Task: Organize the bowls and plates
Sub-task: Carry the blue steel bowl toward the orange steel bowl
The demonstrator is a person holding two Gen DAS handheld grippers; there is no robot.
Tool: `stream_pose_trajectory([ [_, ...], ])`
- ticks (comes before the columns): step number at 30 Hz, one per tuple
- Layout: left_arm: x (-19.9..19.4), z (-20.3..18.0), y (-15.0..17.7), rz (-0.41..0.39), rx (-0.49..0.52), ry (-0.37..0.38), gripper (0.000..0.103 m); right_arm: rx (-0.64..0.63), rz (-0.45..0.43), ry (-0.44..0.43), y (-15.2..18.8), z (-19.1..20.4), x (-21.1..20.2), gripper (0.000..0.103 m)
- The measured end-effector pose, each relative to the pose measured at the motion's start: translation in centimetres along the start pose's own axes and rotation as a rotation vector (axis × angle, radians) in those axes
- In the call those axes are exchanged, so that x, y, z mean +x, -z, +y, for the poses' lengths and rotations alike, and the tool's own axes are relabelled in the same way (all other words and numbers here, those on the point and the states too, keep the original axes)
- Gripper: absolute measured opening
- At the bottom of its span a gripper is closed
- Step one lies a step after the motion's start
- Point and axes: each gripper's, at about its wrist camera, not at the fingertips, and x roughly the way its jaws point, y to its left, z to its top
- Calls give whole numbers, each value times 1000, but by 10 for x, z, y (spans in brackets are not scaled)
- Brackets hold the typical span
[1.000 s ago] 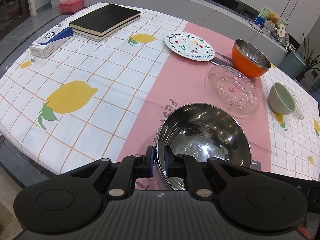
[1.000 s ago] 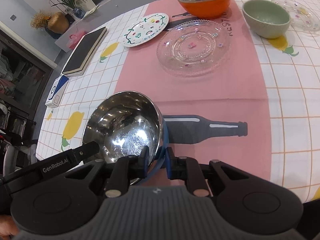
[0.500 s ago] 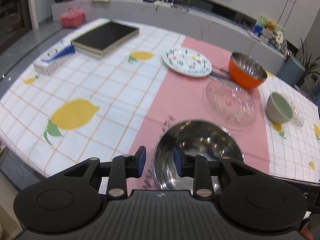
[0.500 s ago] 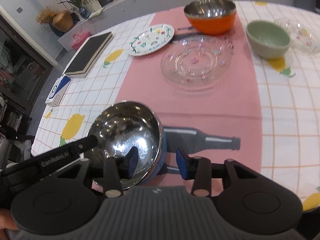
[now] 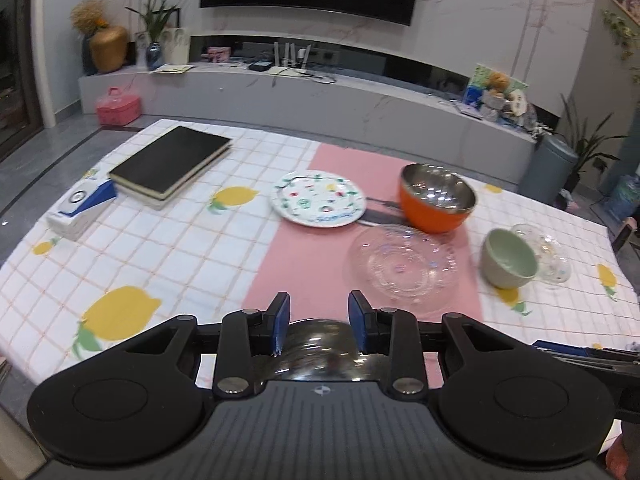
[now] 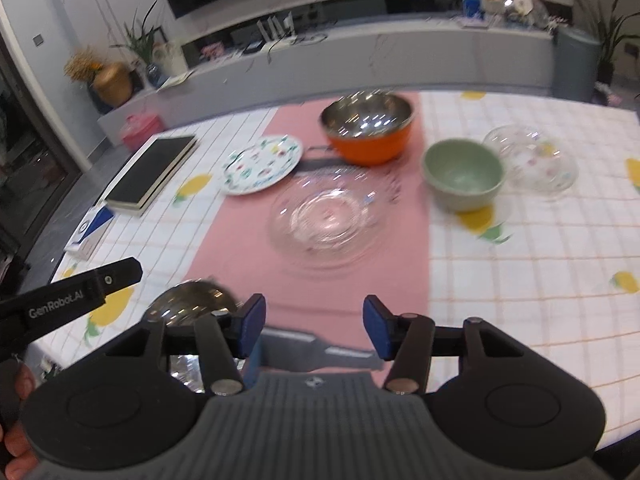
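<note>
A steel bowl sits on the pink runner at the table's near edge, mostly hidden under my left gripper. That gripper's jaws are opening, and the bowl's rim shows low between the blue pads, which do not press on it. My right gripper is opening too, with nothing between its fingers; the steel bowl lies to its left. Farther back stand an orange bowl, a floral plate, a clear glass plate, a green bowl and a small glass dish.
A black book and a blue-and-white box lie at the table's far left on the lemon-print cloth. The left tool's black arm crosses the lower left of the right wrist view. A low grey ledge runs behind the table.
Both grippers have let go of the steel bowl's rim and opened. Both have risen and tilted up, so the bowl dropped low in each view and the far room appeared.
</note>
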Motion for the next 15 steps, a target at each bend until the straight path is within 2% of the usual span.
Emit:
stream_pose_trajectory([
  [4, 3, -17, 0, -3, 6, 44, 37, 13, -23, 29, 0, -20, -4, 55],
  [15, 23, -60, 3, 45, 50, 145, 38, 80, -8, 85, 4, -64, 4, 55],
])
